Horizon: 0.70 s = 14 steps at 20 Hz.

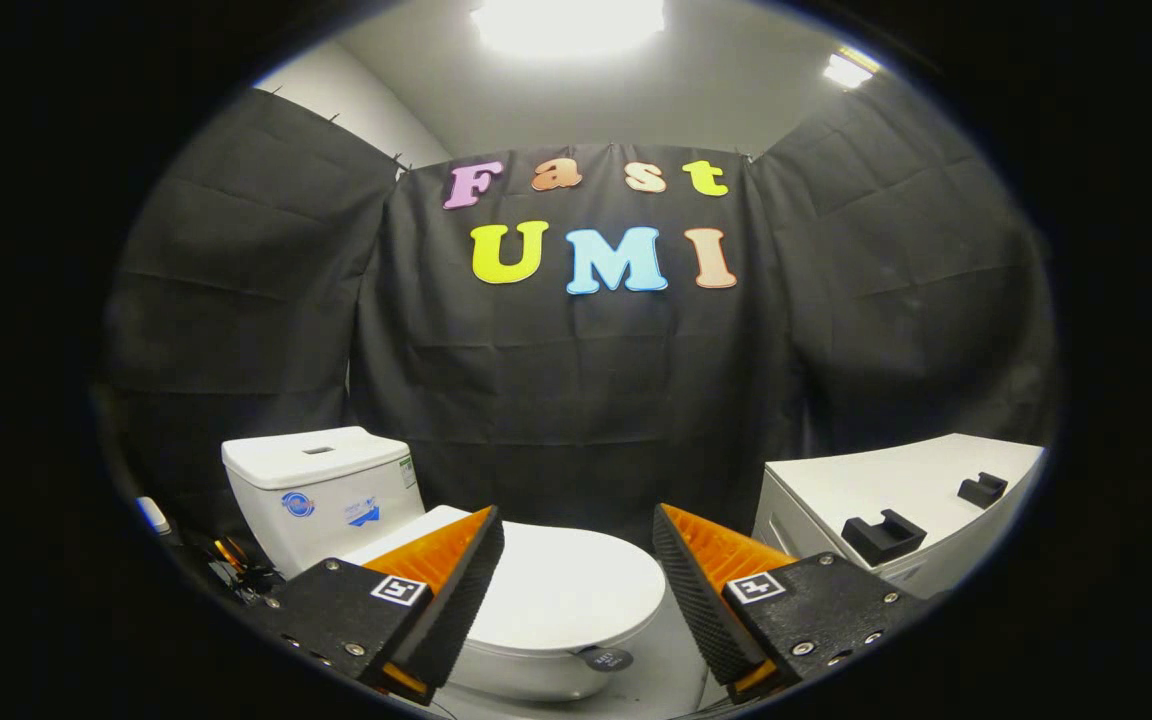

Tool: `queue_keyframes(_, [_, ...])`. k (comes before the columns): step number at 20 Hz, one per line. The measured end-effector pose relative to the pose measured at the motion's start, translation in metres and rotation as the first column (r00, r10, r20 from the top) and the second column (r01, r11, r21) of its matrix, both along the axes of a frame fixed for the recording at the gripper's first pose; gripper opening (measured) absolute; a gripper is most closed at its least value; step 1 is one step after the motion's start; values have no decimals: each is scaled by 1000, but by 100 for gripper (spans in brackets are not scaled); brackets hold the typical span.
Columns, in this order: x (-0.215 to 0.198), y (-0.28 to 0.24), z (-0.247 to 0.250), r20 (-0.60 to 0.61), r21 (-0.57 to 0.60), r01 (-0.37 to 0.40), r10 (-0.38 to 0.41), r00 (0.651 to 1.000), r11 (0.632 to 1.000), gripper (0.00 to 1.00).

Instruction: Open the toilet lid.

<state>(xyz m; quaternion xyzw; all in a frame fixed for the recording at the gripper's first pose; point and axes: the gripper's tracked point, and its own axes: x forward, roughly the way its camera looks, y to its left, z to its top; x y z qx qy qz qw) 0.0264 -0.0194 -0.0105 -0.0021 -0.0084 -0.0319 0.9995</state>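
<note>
Clearly the gripper (576, 570) hangs above the closed toilet lid (556, 590) with its 2 fingers spread wide and empty, probably to reach the near rim.

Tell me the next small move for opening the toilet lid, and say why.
Probably lower the gripper forward toward the front edge of the toilet lid. The lid lies flat and closed on the bowl, the fingers are spread open with nothing between them, and they hang above the lid rather than at its rim, so they likely need to reach that edge before lifting.
</note>
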Motion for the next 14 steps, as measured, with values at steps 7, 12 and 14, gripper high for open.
queue_keyframes(7, [24, -11, -68, -128, 161, 45, -24, 991, 986, 93])
queue_keyframes(12, [20, -20, -121, -238, 333, 139, -60, 970, 933, 95])
queue_keyframes(14, [17, -23, -143, -277, 440, 194, -72, 958, 877, 96])
